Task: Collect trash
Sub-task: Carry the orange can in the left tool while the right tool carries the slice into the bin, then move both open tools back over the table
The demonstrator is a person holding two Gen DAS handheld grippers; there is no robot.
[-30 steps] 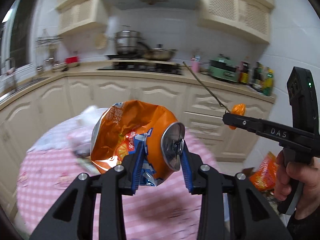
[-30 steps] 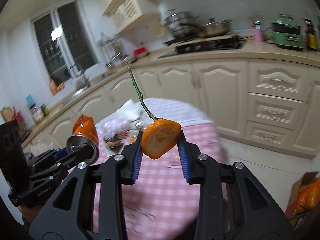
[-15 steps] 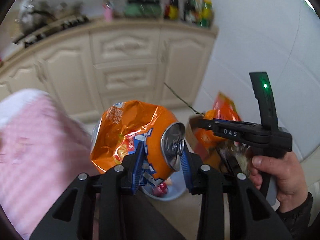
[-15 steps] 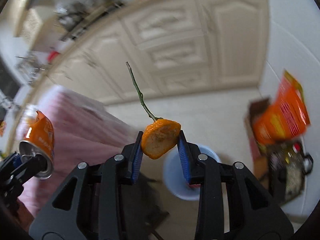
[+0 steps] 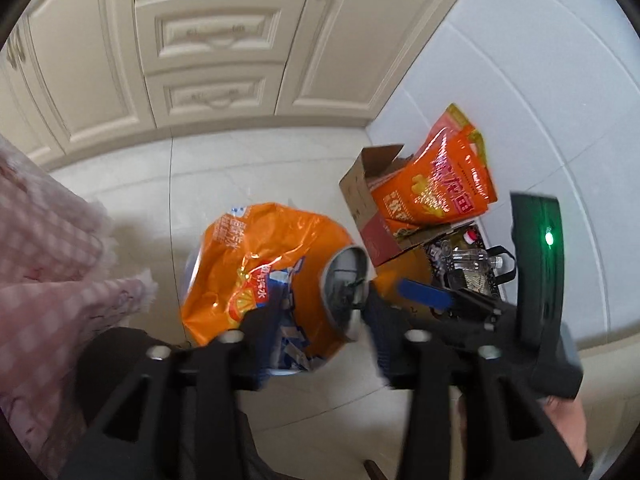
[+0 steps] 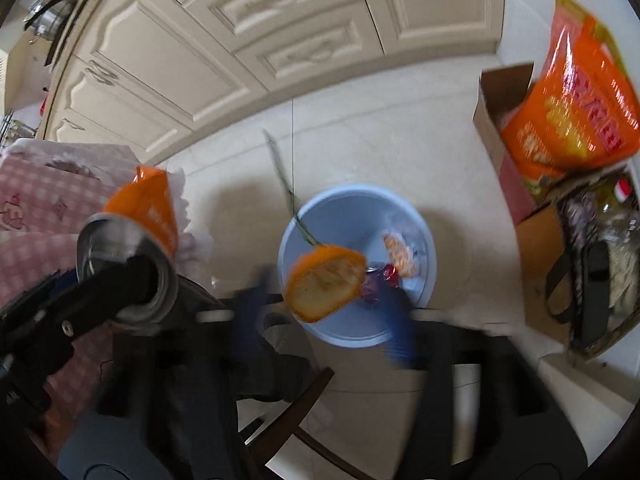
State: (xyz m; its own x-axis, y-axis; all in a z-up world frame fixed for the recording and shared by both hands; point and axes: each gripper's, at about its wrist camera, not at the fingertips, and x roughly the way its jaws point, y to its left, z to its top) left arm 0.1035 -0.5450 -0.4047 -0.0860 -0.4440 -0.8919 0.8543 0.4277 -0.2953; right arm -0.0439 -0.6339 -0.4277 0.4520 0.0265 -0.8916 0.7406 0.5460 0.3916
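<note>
A crushed orange drink can with a torn orange wrapper sits between the fingers of my left gripper. Its jaws are opening, and the right pad stands just clear of the can's silver top. In the right wrist view, a piece of orange peel with a thin green stem hangs loose above a light-blue bin. My right gripper is opening, its blurred fingers wide apart on either side of the peel and not touching it. The bin holds a few wrappers. The can shows at the left there.
A cardboard box with an orange snack bag stands by the white wall, with a dark bag beside it. Cream cabinets line the back. A pink checked tablecloth hangs at the left. A dark chair is below.
Both grippers swung from the table down towards the floor and now point at the bin. Both sets of jaws have widened. The peel has come free of the right pads.
</note>
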